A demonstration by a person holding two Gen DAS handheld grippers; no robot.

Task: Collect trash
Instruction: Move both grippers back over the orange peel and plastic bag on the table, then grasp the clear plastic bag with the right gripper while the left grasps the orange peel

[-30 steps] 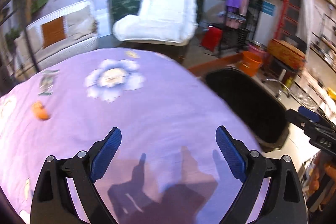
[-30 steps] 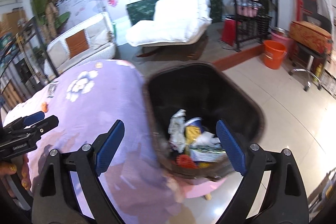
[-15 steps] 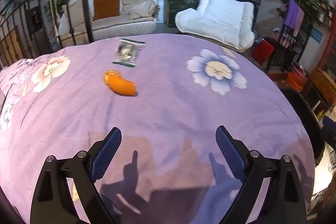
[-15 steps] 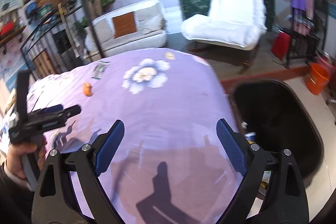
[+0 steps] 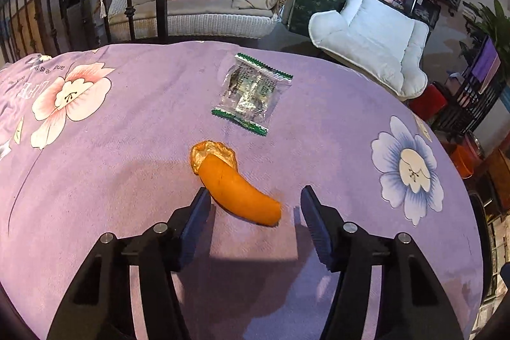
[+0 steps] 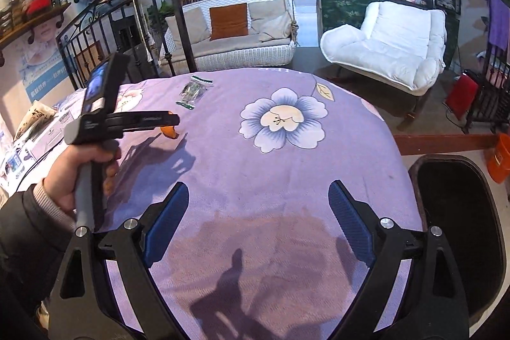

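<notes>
**Two scraps left on the purple cloth, peel first**

One curled orange peel (image 5: pixel 234 187) lies between the spread fingers of the left gripper (image 5: pixel 255 206), its upper end just beside the left finger (image 5: pixel 197 212), its lower end short of the right one. The jaws stand wide and grip nothing. The peel looks light, limp and a little springy, so it should give under the pads rather than resist; its smooth outer skin may slip. A sound hold would be across the thick middle of the curl, not the ragged torn end farther ahead. Beyond the peel, well ahead of the fingertips, rests a clear snack wrapper (image 5: pixel 251 93), flat, crinkly and nearly weightless, best pinched at a raised edge.

The left gripper sits low, tilted down toward the cloth (image 5: pixel 127 133), held pistol-fashion in the left hand (image 6: pixel 79 168). The right gripper (image 6: pixel 258 222) hovers wide and empty above bare cloth, with the black bin (image 6: pixel 459 212) off to its right.
</notes>
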